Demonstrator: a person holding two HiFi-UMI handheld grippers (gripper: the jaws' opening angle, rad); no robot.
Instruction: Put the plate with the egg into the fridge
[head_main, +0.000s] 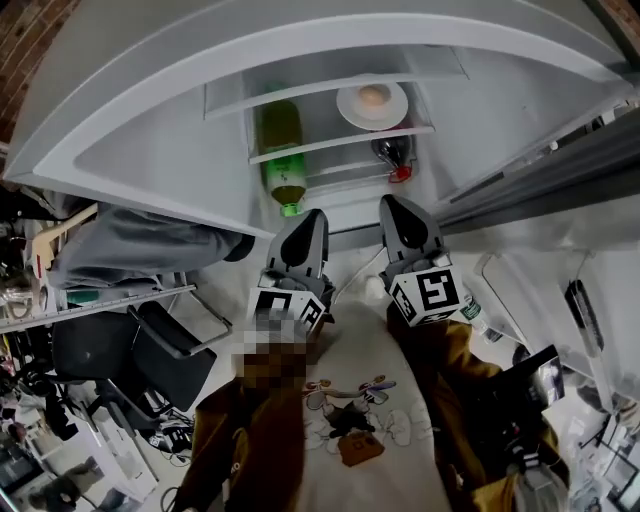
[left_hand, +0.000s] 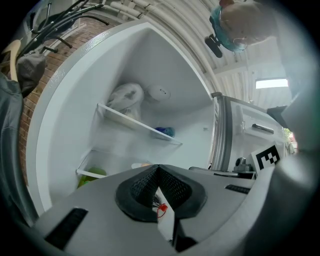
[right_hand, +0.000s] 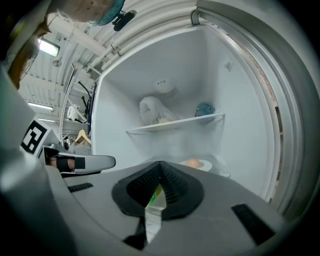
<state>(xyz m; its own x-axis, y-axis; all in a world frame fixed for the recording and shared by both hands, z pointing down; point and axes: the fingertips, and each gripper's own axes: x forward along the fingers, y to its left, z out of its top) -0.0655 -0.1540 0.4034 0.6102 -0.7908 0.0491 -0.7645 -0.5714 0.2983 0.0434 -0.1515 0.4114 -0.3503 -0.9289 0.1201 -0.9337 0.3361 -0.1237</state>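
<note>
Left hand-held gripper near green bottle

Fridge: white interior. Plate: white. Egg: pale tan. Bottle: green, with green cap. Second bottle: dark, with red cap. Left gripper and right gripper: grey, with black ribbed pads and black-and-white square-marker cubes. Brick wall: red-brown.

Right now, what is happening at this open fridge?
A person faces the open white fridge. The round white plate with the light brown egg sits on a clear shelf inside, near a green plastic bottle. The left hand-held gripper and the right hand-held gripper are shut and empty, outside it.
</note>
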